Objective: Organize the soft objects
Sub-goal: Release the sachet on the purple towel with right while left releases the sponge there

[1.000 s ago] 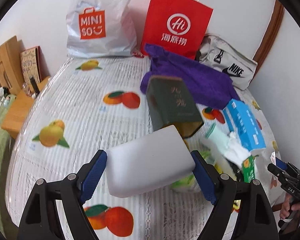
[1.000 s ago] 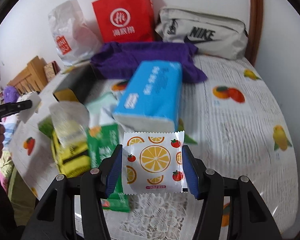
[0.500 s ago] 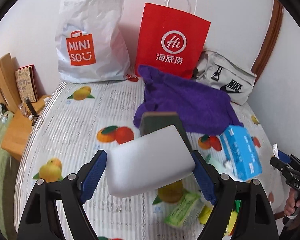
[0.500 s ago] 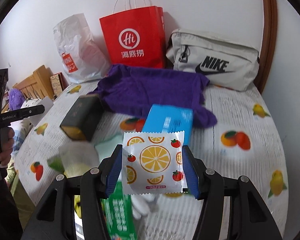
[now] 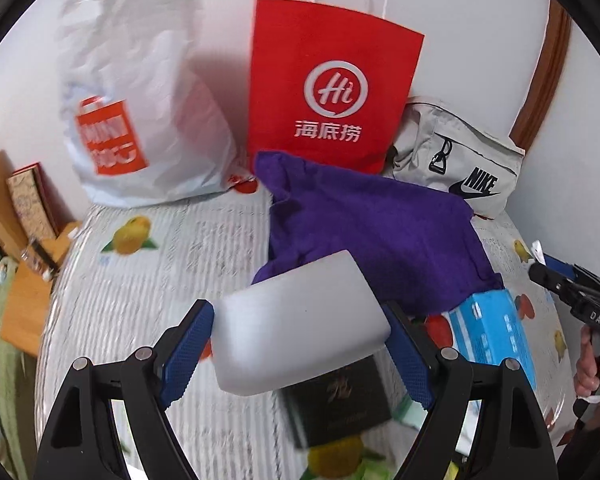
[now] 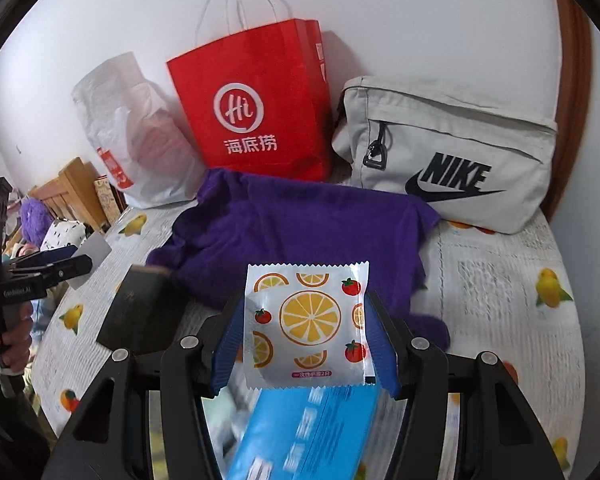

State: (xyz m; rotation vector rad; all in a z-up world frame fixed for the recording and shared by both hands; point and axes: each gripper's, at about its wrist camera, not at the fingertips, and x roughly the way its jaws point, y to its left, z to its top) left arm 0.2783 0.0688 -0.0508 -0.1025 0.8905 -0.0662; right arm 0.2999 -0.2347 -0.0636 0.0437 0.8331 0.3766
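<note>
Above the fruit-print bench (image 5: 148,280), both tongs are lifted and loaded. The left tongs (image 5: 300,344) are clenched on a white foam block (image 5: 300,320), squeezed at its two short ends and tilted, hanging over a dark green box (image 5: 340,404) in front of the purple towel (image 5: 380,240). The right tongs (image 6: 304,336) are clenched on a flat sachet printed with orange slices (image 6: 306,324), held upright above a blue tissue pack (image 6: 312,432), also in front of the purple towel.

Behind the towel, a red paper bag (image 6: 252,108) stands upright against the wall, with a white plastic bag (image 5: 140,100) on its left and a grey Nike pouch (image 6: 452,152) on its right. These look like the likely containers.

To do this step well, each item probably wants carrying level over the towel to a bag's mouth, with only light pressure so the foam does not spring out, and releasing only once it is inside the rim.
</note>
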